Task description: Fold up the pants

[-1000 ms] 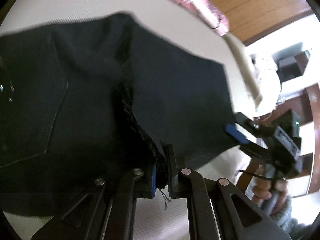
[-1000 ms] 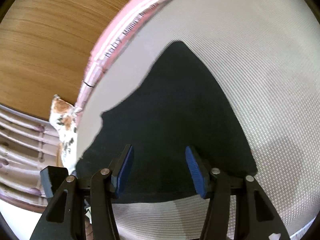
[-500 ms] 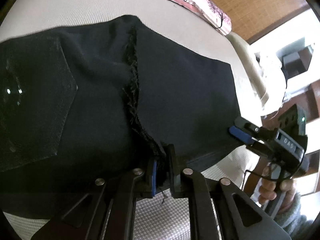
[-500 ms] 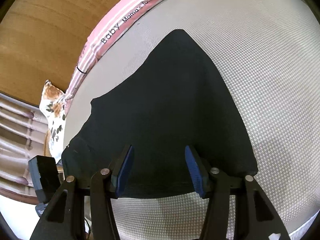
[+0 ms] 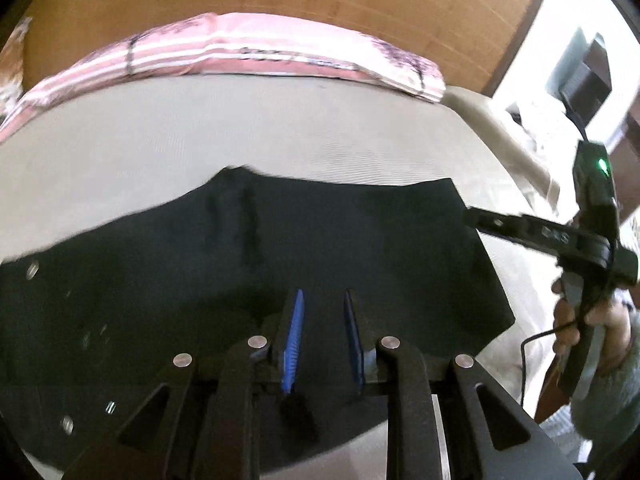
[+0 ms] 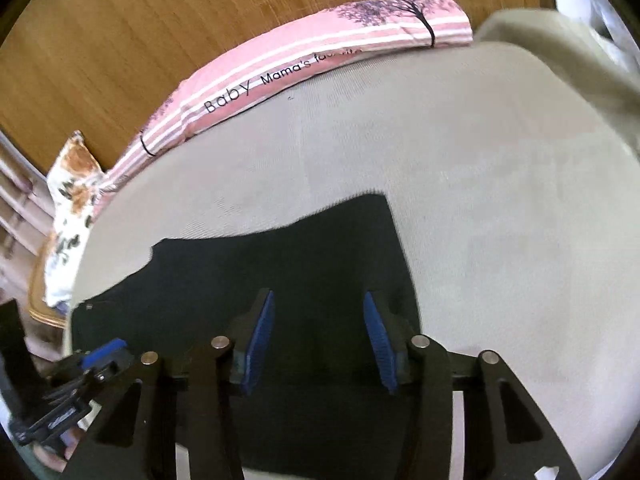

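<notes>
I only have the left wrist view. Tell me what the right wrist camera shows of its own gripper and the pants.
Observer: The right gripper has a wide gap between its blue pads, its jaws are closing, and nothing is clamped between them.
Operator: Report what lies under it.
Observer: The black pants lie flat on the beige bed cover, their far corner pointing up the bed.
Operator: Read me the pink cloth; it is blurred here.
Observer: The pink striped cloth reads "Baby Mama's", with a printed tree at its end.
Operator: Check beyond its left end.
Observer: A floral cushion sits there.
</notes>
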